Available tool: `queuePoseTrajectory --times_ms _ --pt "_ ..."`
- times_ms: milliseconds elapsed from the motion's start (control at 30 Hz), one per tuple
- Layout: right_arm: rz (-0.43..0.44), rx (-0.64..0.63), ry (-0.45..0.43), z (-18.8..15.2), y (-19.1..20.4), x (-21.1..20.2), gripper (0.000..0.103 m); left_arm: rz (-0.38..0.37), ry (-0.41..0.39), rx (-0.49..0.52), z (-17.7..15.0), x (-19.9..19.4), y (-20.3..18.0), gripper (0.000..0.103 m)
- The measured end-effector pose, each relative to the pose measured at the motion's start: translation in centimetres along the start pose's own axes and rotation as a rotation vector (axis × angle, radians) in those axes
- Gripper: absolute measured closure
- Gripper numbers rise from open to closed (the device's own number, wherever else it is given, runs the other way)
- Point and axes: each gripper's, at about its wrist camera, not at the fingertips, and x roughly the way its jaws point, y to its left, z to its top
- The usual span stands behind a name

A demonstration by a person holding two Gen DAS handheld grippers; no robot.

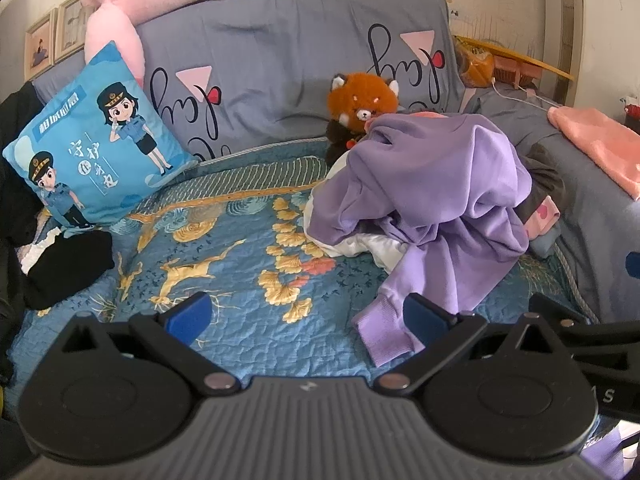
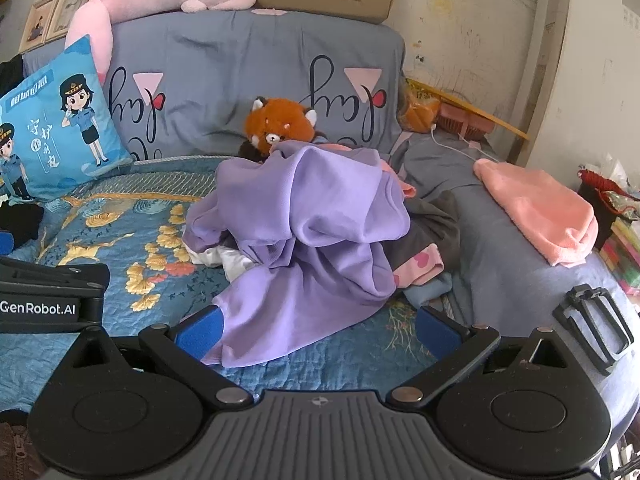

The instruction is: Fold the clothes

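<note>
Both the left gripper (image 1: 308, 316) and right gripper (image 2: 318, 326) are hovering, jaws apart, gripping nothing; the purple sweatshirt (image 2: 308, 216) is lying crumpled at 12 o'clock of the right one.

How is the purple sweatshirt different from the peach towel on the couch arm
The purple sweatshirt is crumpled in a heap on top of other clothes on the blue quilt, one sleeve trailing toward the tongs; the peach towel is neatly folded and lies flat, alone on the grey cover. The sweatshirt looks smooth with a ribbed cuff, while the towel looks fuzzy. The sweatshirt is also bulkier. Both are soft, plain-coloured fabric.
</note>
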Motion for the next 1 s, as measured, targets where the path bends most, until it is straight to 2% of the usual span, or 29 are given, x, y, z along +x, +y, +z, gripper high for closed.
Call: queuePoseTrajectory --times_ms 1000 --pt "-0.014 0.037 0.028 -0.01 -0.30 0.32 0.000 -0.005 0.020 -0.014 -0.12 0.41 0.86 0.000"
